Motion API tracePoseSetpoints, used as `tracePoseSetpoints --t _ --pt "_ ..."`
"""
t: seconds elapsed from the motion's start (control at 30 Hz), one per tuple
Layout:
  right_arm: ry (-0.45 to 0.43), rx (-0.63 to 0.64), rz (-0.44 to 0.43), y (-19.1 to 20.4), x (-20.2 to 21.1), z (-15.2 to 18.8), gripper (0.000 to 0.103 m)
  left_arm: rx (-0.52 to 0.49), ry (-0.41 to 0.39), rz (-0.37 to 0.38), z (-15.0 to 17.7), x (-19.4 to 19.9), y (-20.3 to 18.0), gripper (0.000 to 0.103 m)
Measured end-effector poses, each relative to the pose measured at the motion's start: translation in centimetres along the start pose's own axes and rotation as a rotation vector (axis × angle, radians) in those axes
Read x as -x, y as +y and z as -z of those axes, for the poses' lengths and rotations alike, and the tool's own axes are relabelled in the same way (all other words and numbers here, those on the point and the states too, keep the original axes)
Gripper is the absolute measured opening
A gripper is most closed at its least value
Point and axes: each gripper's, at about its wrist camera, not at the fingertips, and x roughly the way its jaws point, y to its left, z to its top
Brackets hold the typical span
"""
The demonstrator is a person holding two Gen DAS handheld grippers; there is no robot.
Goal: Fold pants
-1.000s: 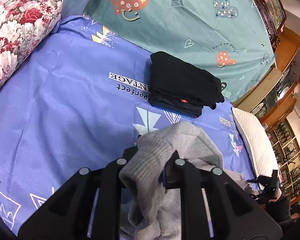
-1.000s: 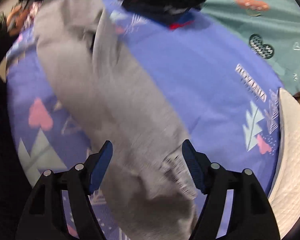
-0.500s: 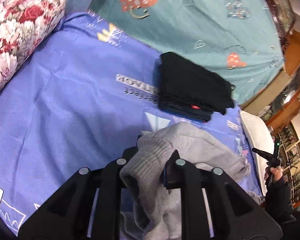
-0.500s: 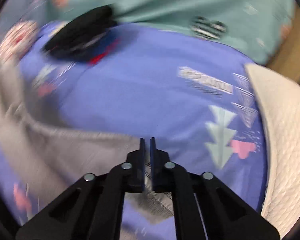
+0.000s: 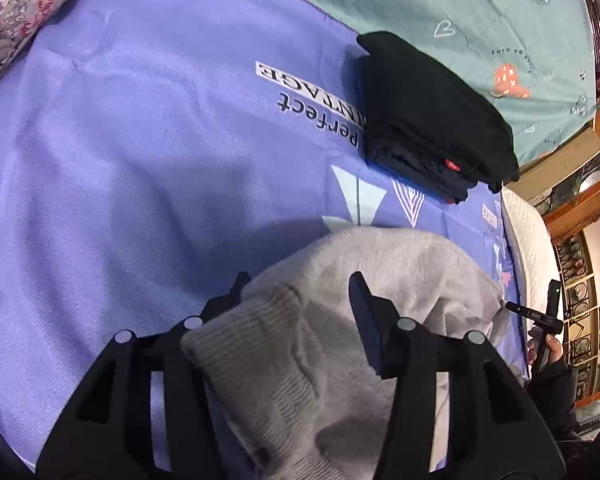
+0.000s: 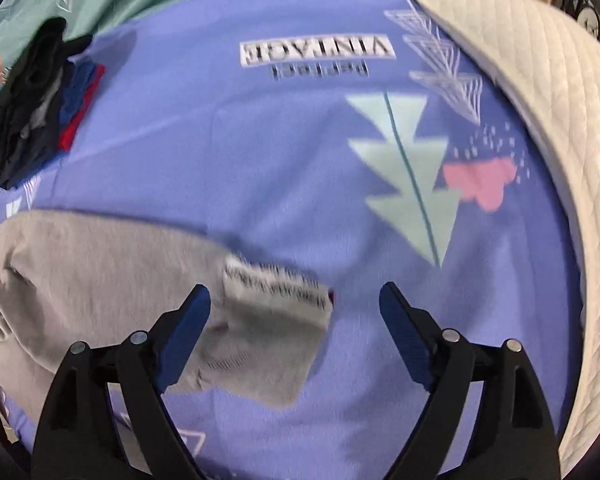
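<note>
Both tongs (image 5: 300, 292) (image 6: 296, 304) spread, grey pants (image 5: 364, 272) between them.

I look over a bed spread with a purple printed sheet (image 5: 140, 160); a teal heart-patterned cover (image 5: 440, 12) lies beyond it. A floral bolster (image 5: 24, 16) sits far left, a white quilted pillow (image 6: 540, 120) right, wooden display shelves (image 5: 580, 264) behind.
</note>
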Motion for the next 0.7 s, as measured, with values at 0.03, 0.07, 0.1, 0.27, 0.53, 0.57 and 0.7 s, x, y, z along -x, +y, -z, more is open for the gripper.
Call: tracePoseSetpoints --t 0.03,0.07,0.1,0.27,0.53,0.57,0.7 --pt "0.016 -0.001 -0.037 0.3 -0.6 0.4 0.086 -0.004 0.003 -0.017 0.0 -0.3 -0.1 0.045" --pt "0.030 0.015 -0.054 0.9 -1.0 0.8 0.068 -0.008 -0.005 -0.047 0.1 -0.4 -0.2 0.035" --pt "0.045 0.036 -0.070 1.4 -1.4 1.0 0.026 -0.007 -0.010 -0.062 0.1 -0.4 -0.2 0.015" --pt "-0.109 0.091 -0.079 3.3 1.6 -0.3 0.006 -0.014 -0.116 -0.047 -0.9 3.0 -1.7 0.012" --pt "-0.279 0.033 -0.066 2.4 5.5 -5.3 0.006 -0.057 -0.151 -0.069 -6.0 3.7 -3.6 0.013" --pt "-0.279 0.022 -0.046 1.8 4.9 -6.3 0.006 -0.055 -0.098 -0.078 -6.6 2.1 -3.2 0.016" --pt "-0.143 -0.034 0.104 0.0 -1.0 -8.2 0.016 0.015 0.119 -0.198 -7.4 -5.5 0.1 0.043"
